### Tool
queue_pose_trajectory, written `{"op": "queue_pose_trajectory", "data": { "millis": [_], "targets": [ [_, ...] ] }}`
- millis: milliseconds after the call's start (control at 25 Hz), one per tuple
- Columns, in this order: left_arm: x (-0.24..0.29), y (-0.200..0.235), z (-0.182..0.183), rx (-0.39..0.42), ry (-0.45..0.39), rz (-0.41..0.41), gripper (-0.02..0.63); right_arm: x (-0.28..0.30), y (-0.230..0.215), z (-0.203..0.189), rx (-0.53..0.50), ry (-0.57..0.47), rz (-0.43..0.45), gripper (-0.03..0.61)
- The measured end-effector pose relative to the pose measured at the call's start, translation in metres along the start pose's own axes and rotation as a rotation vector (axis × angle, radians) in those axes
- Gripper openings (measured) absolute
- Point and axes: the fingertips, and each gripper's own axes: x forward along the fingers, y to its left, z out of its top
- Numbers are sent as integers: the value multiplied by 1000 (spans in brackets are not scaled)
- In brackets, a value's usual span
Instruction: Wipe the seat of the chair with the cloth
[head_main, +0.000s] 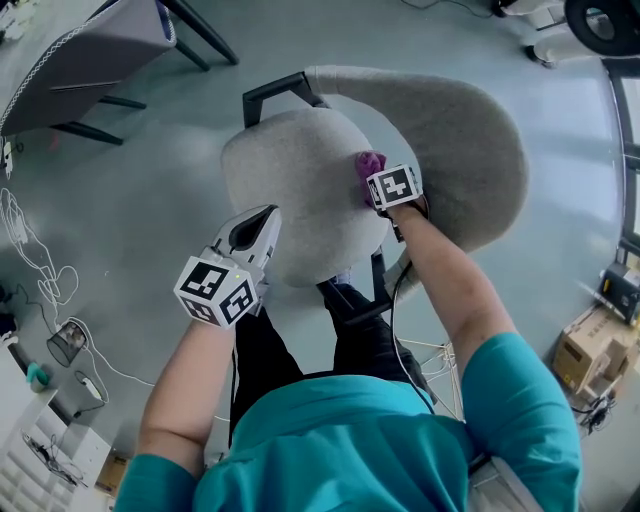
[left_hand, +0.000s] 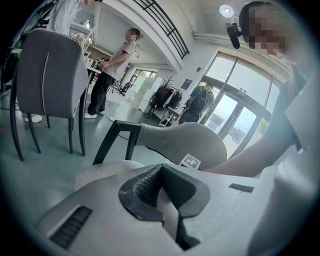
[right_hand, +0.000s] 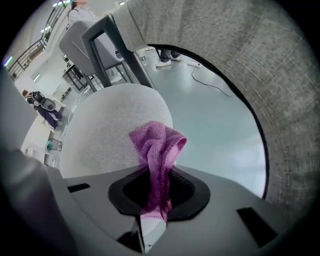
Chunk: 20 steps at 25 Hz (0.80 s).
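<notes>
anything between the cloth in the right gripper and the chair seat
Nothing visible does. The right gripper clamps the purple cloth just over the seat, whose grey top is bare, with no object between them.

The seat (head_main: 300, 190) is grey woven fabric, matt and coarse; the cloth (right_hand: 157, 150) is purple, soft and nubbly like terry; the chair frame (head_main: 270, 88) looks like matt black metal; the floor (head_main: 130, 200) is smooth, faintly glossy.

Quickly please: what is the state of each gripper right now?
Left gripper: closed, nothing between its jaws.
Right gripper: closed, holding the purple cloth.
</notes>
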Motion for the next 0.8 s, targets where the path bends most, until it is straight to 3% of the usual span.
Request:
{"op": "queue_pose_trajectory", "data": {
  "millis": [200,360,440,560,800],
  "targets": [
    [-11,2,1,-3,-7,3,-5,-5,-9,0,33,17,-48,69],
    [-32,14,-3,-10,-21,7,-5,-22,-7,8,66,-44,-61,69],
    [-44,24,-6,-17,-33,9,-5,-35,11,14,41,-72,-27,69],
    [-70,39,-16,-46,-49,19,-5,-50,88,11,-79,-51,154,69],
    [-127,70,-37,-91,-71,43,-5,-51,288,-64,-474,182,565,69]
  ]
}}
